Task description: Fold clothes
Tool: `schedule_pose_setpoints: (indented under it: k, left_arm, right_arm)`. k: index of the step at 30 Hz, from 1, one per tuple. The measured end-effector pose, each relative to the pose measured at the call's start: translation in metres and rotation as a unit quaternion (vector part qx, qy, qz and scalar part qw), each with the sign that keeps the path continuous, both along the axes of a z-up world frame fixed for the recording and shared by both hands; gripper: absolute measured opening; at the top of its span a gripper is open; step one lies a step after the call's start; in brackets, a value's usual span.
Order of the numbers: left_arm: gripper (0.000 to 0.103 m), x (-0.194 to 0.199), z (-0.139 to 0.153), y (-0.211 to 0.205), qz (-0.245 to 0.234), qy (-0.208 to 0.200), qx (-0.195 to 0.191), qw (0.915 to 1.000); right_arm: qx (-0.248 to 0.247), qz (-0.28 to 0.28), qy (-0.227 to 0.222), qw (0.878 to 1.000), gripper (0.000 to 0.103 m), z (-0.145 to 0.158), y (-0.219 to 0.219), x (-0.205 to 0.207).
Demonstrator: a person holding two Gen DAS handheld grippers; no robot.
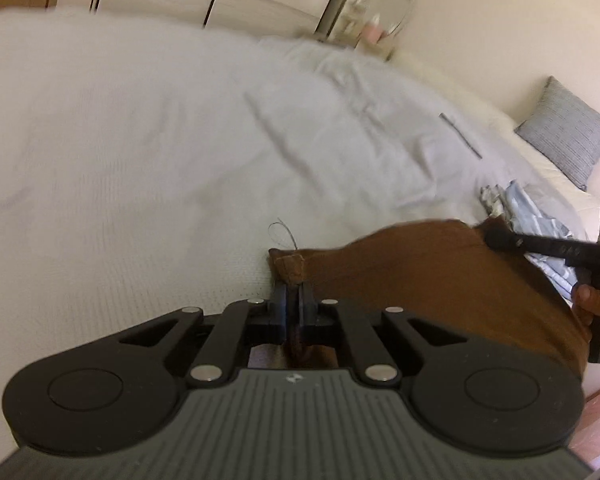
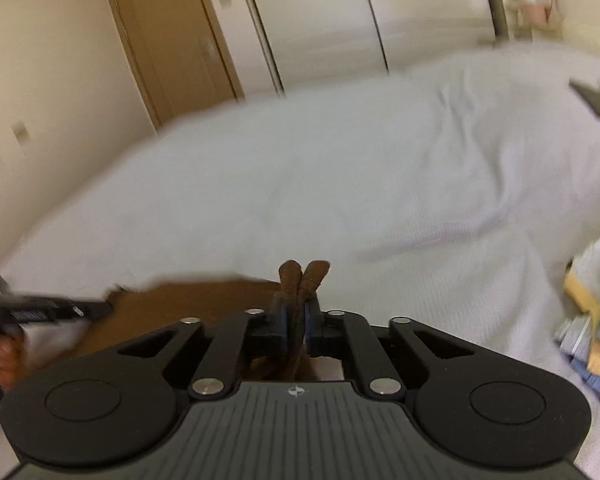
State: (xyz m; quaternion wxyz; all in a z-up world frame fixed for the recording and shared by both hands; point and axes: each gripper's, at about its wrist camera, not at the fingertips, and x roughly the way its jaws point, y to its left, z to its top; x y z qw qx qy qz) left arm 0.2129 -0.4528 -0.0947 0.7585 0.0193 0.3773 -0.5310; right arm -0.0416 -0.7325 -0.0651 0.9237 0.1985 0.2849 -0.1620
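Left wrist view: both tools, left tool (image 1: 294, 294) and right tool (image 2: 296, 312), pinch brown garment (image 1: 420, 272); no legible writing.

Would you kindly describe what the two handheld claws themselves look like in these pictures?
Both match. The left claw and the right claw each have a grey ribbed body with a small central logo, flanked by two round black discs. Black linkage bars with silver rivets run forward to short black fingers lined with blue pads. No cables or sleeves are visible.
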Motion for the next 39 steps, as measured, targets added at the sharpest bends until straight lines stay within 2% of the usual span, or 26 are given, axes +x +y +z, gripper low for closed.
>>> schedule_pose_setpoints:
  k: [2,5,10,12,14,17,18,19,20,21,23,24,27,28,31,33,34,38,39]
  left_arm:
    - [0.008,0.000,0.004,0.002,0.008,-0.001,-0.001,1.0000]
    - [0.017,-0.009,0.021,0.015,0.023,-0.049,0.008,0.9985]
    - [0.017,-0.059,0.050,0.048,0.000,-0.137,0.007,0.9906]
    - [0.020,-0.089,0.055,0.058,-0.026,-0.156,-0.004,0.9874]
    - [0.025,-0.122,0.054,0.065,-0.060,-0.164,-0.017,0.9845]
    - [0.026,-0.158,0.041,0.063,-0.094,-0.168,-0.016,0.9812]
    - [0.026,-0.166,0.033,0.059,-0.101,-0.166,-0.005,0.9809]
    - [0.026,-0.171,0.025,0.056,-0.106,-0.171,0.008,0.9796]
    - [0.026,-0.176,0.018,0.053,-0.111,-0.175,0.021,0.9780]
    - [0.027,-0.178,0.009,0.049,-0.113,-0.183,0.040,0.9759]
    - [0.026,-0.173,0.002,0.047,-0.111,-0.177,0.049,0.9768]
    - [0.026,-0.169,0.000,0.047,-0.110,-0.169,0.047,0.9783]
    - [0.026,-0.160,-0.003,0.046,-0.109,-0.155,0.048,0.9808]
    - [0.026,-0.159,-0.004,0.045,-0.110,-0.151,0.048,0.9812]
    - [0.026,-0.160,-0.001,0.045,-0.114,-0.161,0.050,0.9792]
    - [0.025,-0.165,0.009,0.051,-0.112,-0.170,0.041,0.9783]
    - [0.025,-0.167,0.013,0.053,-0.113,-0.171,0.030,0.9783]
    - [0.025,-0.167,0.026,0.054,-0.116,-0.180,0.006,0.9768]
    - [0.025,-0.166,0.024,0.051,-0.116,-0.183,0.010,0.9762]
  right_arm:
    - [-0.005,-0.021,-0.027,0.999,0.034,0.005,0.005,-0.018]
    - [-0.011,-0.050,-0.061,0.997,0.036,0.018,0.013,-0.057]
    - [0.024,-0.064,-0.119,0.991,0.039,0.017,0.057,-0.135]
    - [0.056,-0.068,-0.135,0.987,0.044,0.010,0.075,-0.152]
    - [0.107,-0.085,-0.156,0.978,0.050,0.000,0.089,-0.168]
    - [0.194,-0.122,-0.194,0.954,0.054,-0.023,0.099,-0.181]
    - [0.213,-0.127,-0.198,0.948,0.054,-0.029,0.099,-0.180]
    - [0.218,-0.126,-0.197,0.948,0.053,-0.032,0.097,-0.178]
    - [0.221,-0.125,-0.194,0.948,0.032,-0.034,0.096,-0.175]
    - [0.222,-0.118,-0.190,0.949,0.017,-0.033,0.094,-0.173]
    - [0.208,-0.125,-0.183,0.953,0.009,-0.028,0.087,-0.177]
    - [0.196,-0.140,-0.179,0.954,0.001,-0.024,0.083,-0.182]
    - [0.186,-0.208,-0.183,0.943,0.001,-0.023,0.063,-0.206]
    - [0.179,-0.212,-0.179,0.944,0.002,-0.021,0.061,-0.211]
    - [0.154,-0.165,-0.180,0.958,0.010,-0.007,0.071,-0.212]
    - [0.135,-0.130,-0.179,0.966,0.022,-0.001,0.081,-0.203]
    - [0.130,-0.111,-0.178,0.969,0.033,0.001,0.084,-0.195]
    - [0.123,-0.062,-0.158,0.978,0.035,0.001,0.085,-0.159]
    - [0.124,-0.055,-0.149,0.980,0.035,0.000,0.083,-0.152]
